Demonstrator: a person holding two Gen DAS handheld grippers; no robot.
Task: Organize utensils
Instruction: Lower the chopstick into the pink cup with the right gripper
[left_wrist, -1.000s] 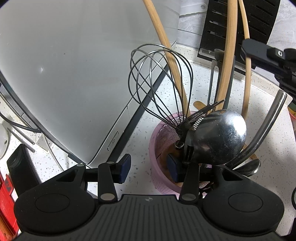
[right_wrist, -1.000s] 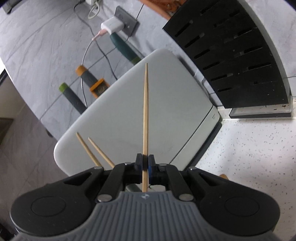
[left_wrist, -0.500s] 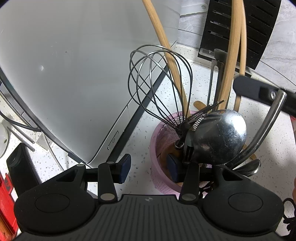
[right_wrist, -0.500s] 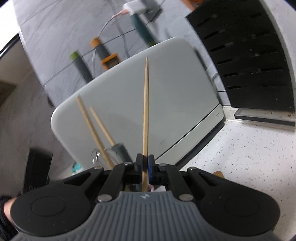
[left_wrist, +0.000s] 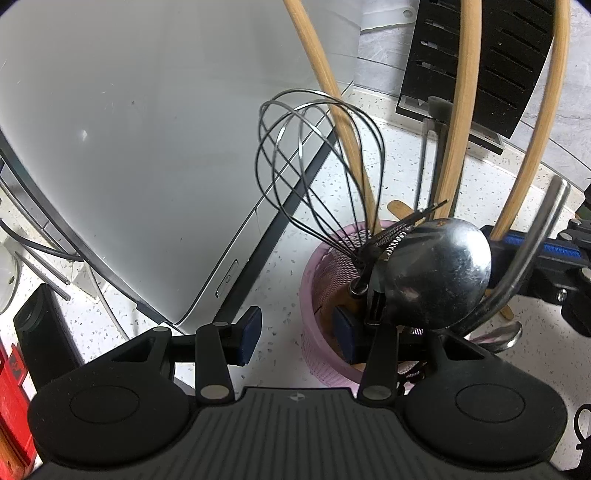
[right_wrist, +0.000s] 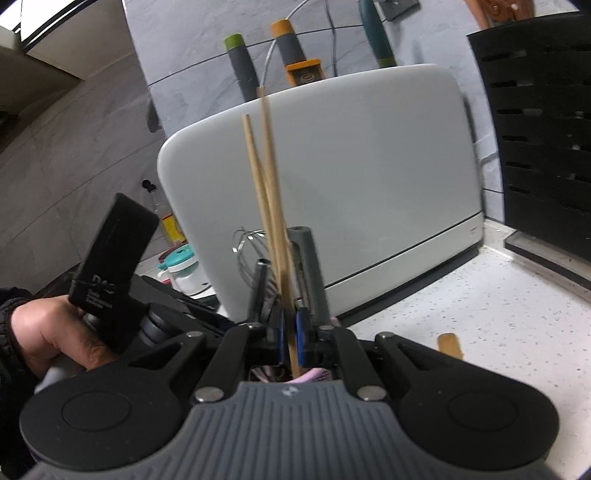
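A pink mesh holder (left_wrist: 317, 295) stands on the speckled counter with a wire whisk (left_wrist: 317, 166), a steel ladle (left_wrist: 439, 273) and two wooden chopsticks (left_wrist: 458, 129) in it. My left gripper (left_wrist: 295, 332) is open, with one finger inside the holder's rim and the other outside; neither pad presses the wall. My right gripper (right_wrist: 291, 332) is shut on a third chopstick (right_wrist: 271, 177). The left wrist view shows that gripper (left_wrist: 517, 247) beside the ladle, over the holder's right edge, with the chopstick (left_wrist: 532, 147) rising steeply from it.
A white appliance (left_wrist: 129, 129) stands close behind and left of the holder. A black slotted block (left_wrist: 517, 55) is at the back right. A wooden spatula end (right_wrist: 448, 343) lies on the counter. A person's hand (right_wrist: 48, 332) holds the left gripper's handle.
The right gripper has rolled and come down and in toward the holder, ending beside the ladle. Its chopstick now stands among the utensils. The left gripper has stayed put.
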